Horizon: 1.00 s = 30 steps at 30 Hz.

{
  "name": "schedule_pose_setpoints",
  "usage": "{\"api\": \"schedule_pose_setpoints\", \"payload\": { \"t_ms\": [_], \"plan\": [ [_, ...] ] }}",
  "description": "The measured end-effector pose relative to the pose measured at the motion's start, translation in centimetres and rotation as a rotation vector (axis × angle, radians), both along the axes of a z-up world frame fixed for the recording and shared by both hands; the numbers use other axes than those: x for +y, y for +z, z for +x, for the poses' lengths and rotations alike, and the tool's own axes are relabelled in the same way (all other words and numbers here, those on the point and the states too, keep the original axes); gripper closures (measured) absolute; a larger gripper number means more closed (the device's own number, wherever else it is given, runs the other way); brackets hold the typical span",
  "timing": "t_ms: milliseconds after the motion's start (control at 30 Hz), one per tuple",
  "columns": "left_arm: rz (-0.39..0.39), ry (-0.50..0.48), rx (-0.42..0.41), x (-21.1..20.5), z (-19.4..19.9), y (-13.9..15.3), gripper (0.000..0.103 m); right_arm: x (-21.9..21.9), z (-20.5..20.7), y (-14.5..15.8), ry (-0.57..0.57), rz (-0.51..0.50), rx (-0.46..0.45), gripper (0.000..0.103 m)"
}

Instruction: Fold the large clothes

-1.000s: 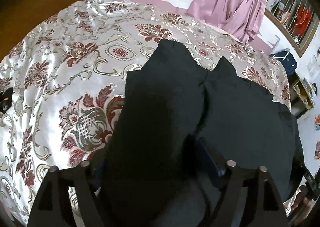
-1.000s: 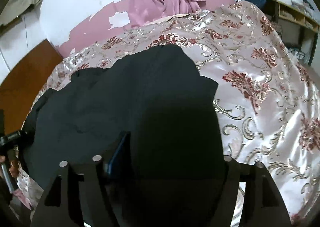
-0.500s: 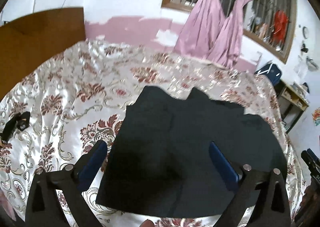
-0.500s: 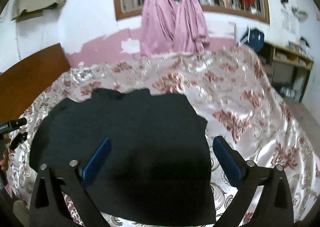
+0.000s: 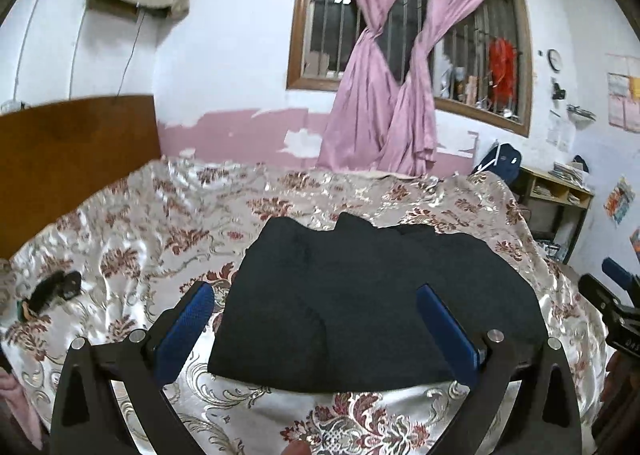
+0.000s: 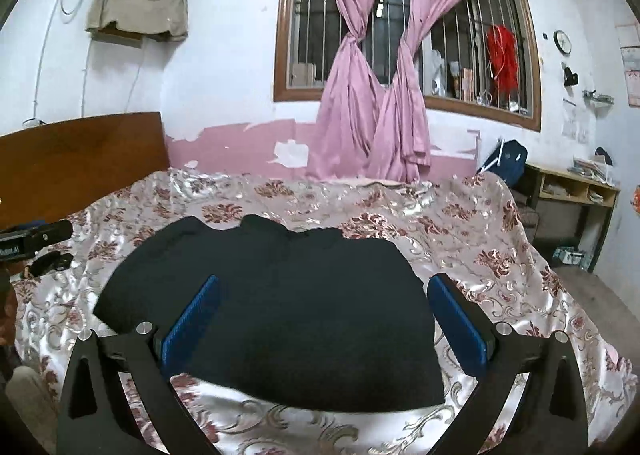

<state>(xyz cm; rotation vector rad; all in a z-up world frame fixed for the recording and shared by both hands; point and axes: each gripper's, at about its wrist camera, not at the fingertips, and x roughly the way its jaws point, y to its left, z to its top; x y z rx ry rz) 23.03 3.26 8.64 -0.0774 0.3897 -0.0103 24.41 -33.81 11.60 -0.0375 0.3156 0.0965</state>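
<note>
Black garment (image 5: 372, 307), folds indistinct

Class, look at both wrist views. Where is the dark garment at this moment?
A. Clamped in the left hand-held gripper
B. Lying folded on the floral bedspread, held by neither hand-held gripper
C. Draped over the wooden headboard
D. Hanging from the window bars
B: the dark garment lies flat on the floral bedspread, and both the left hand-held gripper and right hand-held gripper are open and empty.

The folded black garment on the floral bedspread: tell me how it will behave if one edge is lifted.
The folded black garment is probably floppy: it lies flat in soft layers, so a lifted edge would likely droop and unfold. On the glossy satin floral bedspread it may slide when pushed. It looks thick, so perhaps moderately heavy.
</note>
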Motion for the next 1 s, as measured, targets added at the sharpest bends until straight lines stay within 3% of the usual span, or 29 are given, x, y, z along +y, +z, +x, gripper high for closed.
{"api": "schedule_pose_setpoints", "payload": {
  "t_ms": [433,800,1000],
  "plan": [
    [0.087,0.019,-0.11,-1.2,-7.5,-1.2,0.0,3.0,-7.2,-0.8,0.01,-0.027,-0.088,0.002],
    [0.086,0.035,-0.101,-1.4,-10.1,-4.8,0.0,3.7,-9.9,-3.0,-0.004,0.01,-0.087,0.002],
    [0.111,0.03,-0.055,-1.6,-10.2,-6.7,0.0,3.9,-10.2,-4.4,-0.007,0.003,-0.074,0.002]
  ]
}}
